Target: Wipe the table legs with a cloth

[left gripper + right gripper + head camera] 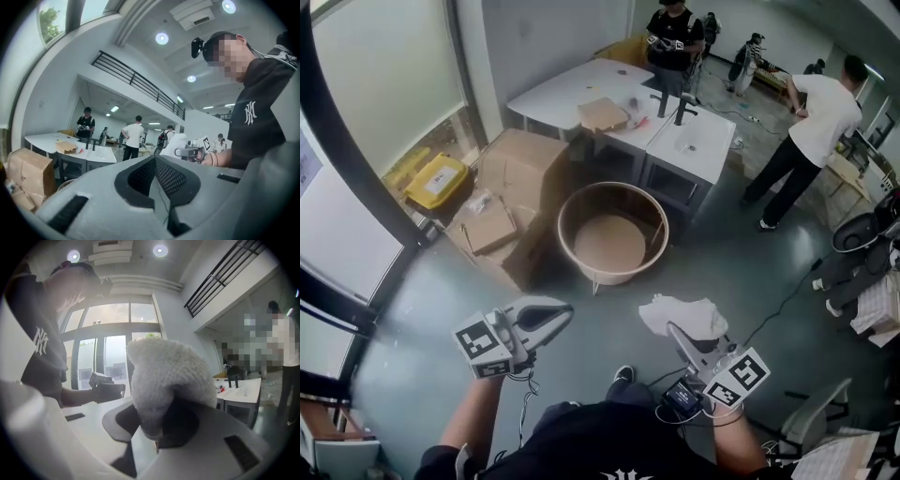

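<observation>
My right gripper (680,334) is shut on a white fluffy cloth (684,315), held in the air over the grey floor. In the right gripper view the cloth (164,376) bulges up out of the closed jaws of the right gripper (157,428). My left gripper (551,315) is level with it on the left, shut with nothing in it; its dark pads (171,177) meet in the left gripper view. The white tables (698,145) with dark legs (644,176) stand well ahead, beyond both grippers.
A large round tan tub (612,232) sits on the floor between me and the tables. Cardboard boxes (520,202) lie left of it, with a yellow case (438,180) by the window. Two people (811,131) stand at the back right. An office chair (811,422) is at my right.
</observation>
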The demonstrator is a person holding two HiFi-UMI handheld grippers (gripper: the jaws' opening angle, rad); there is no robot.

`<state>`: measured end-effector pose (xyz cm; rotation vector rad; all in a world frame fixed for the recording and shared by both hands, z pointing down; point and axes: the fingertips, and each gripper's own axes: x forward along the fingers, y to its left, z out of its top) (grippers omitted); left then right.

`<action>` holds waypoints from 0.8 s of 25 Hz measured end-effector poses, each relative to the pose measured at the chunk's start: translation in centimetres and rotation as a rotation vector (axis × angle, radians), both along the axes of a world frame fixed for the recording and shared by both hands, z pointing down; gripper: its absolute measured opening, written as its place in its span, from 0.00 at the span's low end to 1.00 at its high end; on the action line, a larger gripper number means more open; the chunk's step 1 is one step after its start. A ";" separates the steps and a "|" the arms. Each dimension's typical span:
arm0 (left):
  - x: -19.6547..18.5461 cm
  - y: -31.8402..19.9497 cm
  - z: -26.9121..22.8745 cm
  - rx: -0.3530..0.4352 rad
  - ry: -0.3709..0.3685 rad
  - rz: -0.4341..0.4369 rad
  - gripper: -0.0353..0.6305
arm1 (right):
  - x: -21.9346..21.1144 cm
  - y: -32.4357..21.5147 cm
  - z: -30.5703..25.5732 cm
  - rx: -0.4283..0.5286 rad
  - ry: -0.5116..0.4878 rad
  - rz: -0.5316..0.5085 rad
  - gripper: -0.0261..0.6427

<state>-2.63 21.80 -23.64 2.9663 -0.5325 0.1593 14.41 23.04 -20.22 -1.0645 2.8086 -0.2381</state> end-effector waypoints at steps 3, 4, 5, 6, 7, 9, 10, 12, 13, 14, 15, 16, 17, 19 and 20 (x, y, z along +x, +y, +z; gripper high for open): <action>-2.8 4.1 -1.9 -0.017 0.071 0.028 0.06 | -3.0 3.0 -0.6 -0.003 0.023 0.005 0.14; -3.5 5.2 -2.7 -0.008 0.100 0.039 0.06 | -3.7 3.8 -0.8 -0.011 0.019 0.009 0.14; -4.0 6.3 -3.1 -0.004 0.122 0.051 0.06 | -4.1 4.8 -0.8 -0.023 0.023 0.017 0.14; -4.4 7.4 -3.3 -0.013 0.143 0.064 0.06 | -4.5 5.9 -0.7 -0.036 0.039 0.028 0.14; -4.7 8.5 -3.5 -0.034 0.173 0.083 0.06 | -4.8 7.2 -0.5 -0.049 0.060 0.039 0.14; -5.3 10.4 -4.4 -0.077 0.279 0.136 0.06 | -5.7 9.4 -0.3 -0.070 0.089 0.047 0.14; -5.7 11.1 -4.8 -0.088 0.329 0.163 0.06 | -6.1 10.2 -0.1 -0.077 0.101 0.045 0.14; -5.9 12.4 -4.5 -0.092 0.352 0.190 0.06 | -6.7 11.7 0.4 -0.094 0.120 0.038 0.14; -5.7 12.9 -4.1 -0.093 0.350 0.193 0.06 | -6.7 12.4 0.6 -0.106 0.120 0.034 0.14; -5.2 13.3 -4.1 -0.097 0.356 0.194 0.06 | -6.5 13.1 0.8 -0.118 0.113 0.030 0.14; -4.6 13.8 -4.3 -0.101 0.364 0.193 0.06 | -6.2 13.7 0.9 -0.130 0.099 0.025 0.14; -4.0 14.3 -4.3 -0.102 0.360 0.191 0.06 | -6.0 14.3 1.0 -0.138 0.077 0.019 0.14; -3.5 15.0 -3.9 -0.096 0.335 0.186 0.06 | -5.8 14.8 1.2 -0.144 0.053 0.008 0.14; -2.6 16.3 -1.9 -0.061 0.227 0.173 0.06 | -5.6 15.7 1.6 -0.146 0.014 -0.018 0.14; -2.0 16.8 -0.6 -0.037 0.157 0.167 0.06 | -5.4 16.1 2.0 -0.145 0.002 -0.031 0.14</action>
